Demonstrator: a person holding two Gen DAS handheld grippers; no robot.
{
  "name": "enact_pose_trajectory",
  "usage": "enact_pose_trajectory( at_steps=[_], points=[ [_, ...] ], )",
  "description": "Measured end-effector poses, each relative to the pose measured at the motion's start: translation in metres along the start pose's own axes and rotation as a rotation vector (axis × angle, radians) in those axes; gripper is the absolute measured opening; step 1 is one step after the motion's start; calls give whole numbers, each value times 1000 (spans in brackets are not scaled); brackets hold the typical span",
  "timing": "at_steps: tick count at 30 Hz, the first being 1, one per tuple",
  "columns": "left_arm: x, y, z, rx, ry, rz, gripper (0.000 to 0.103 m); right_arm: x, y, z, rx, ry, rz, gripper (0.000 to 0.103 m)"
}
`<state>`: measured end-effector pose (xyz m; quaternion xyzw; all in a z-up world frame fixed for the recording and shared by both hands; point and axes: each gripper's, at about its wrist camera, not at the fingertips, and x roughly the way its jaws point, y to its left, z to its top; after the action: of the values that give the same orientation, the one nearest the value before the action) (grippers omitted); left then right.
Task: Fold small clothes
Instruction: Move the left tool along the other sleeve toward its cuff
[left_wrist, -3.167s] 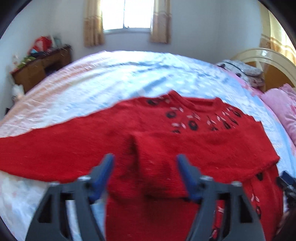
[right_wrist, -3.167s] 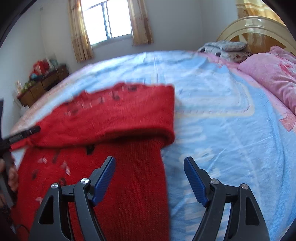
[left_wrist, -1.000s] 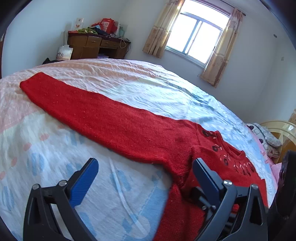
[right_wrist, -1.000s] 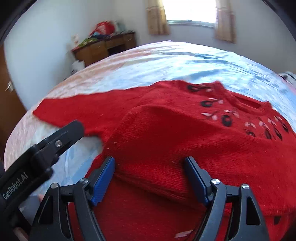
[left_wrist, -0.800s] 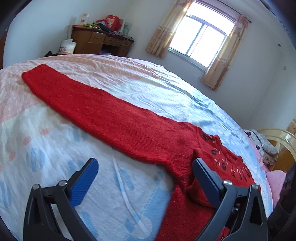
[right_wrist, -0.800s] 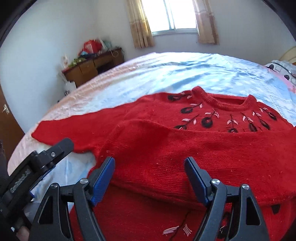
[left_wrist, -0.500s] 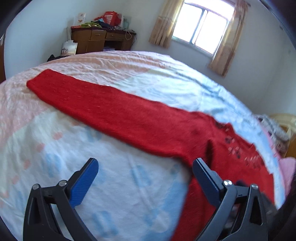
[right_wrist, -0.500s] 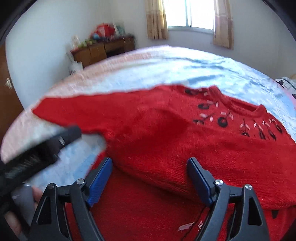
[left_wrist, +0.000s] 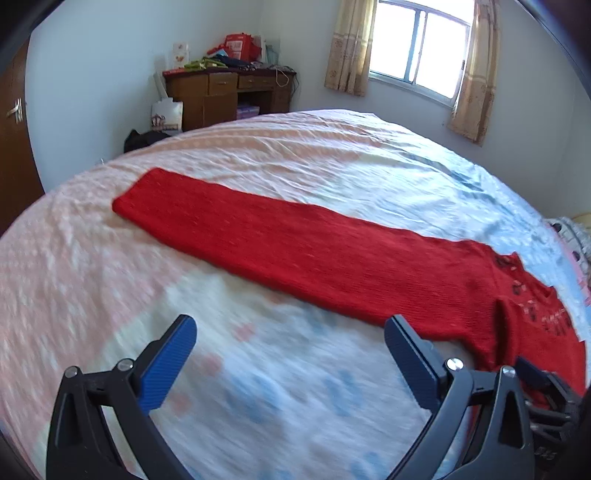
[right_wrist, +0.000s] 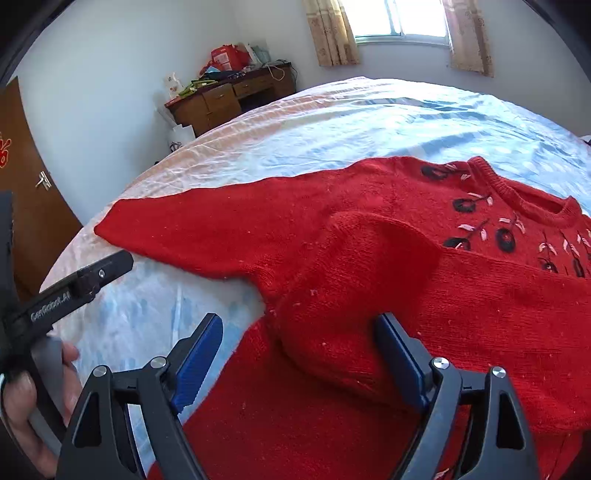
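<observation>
Sweater: a red knitted sweater (right_wrist: 369, 266) lies flat on the bed (left_wrist: 332, 155), neck to the far right, one sleeve (left_wrist: 280, 240) stretched out to the far left, the other folded across the chest.
Left gripper (left_wrist: 290, 356): jaws wide apart, nothing between them; only bedsheet lies under the gap, and the outstretched sleeve runs just beyond the fingertips, apart from them.
Right gripper (right_wrist: 299, 350): jaws have just been opening and stand wide; the folded sweater's near left edge lies in the gap, the pads not pressing it.
Hand (right_wrist: 22, 398): at the left edge, holding the left gripper's handle.
</observation>
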<state>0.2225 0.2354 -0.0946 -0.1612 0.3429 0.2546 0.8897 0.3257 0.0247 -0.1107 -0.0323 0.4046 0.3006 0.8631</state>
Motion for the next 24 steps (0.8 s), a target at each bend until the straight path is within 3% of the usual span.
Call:
enact_pose_trajectory(
  at_steps=[6,17,24],
  points=[
    [19,14,18,60,24,85,103,-2,5,-5,-35,2,-50,86],
    [48,51,53,91,40,192,103,-9,-6,-6,20,-32,-19,86],
    [64,67,60,60,81,188,103,-10,-8,-7,31,-39,-7,86]
  ],
)
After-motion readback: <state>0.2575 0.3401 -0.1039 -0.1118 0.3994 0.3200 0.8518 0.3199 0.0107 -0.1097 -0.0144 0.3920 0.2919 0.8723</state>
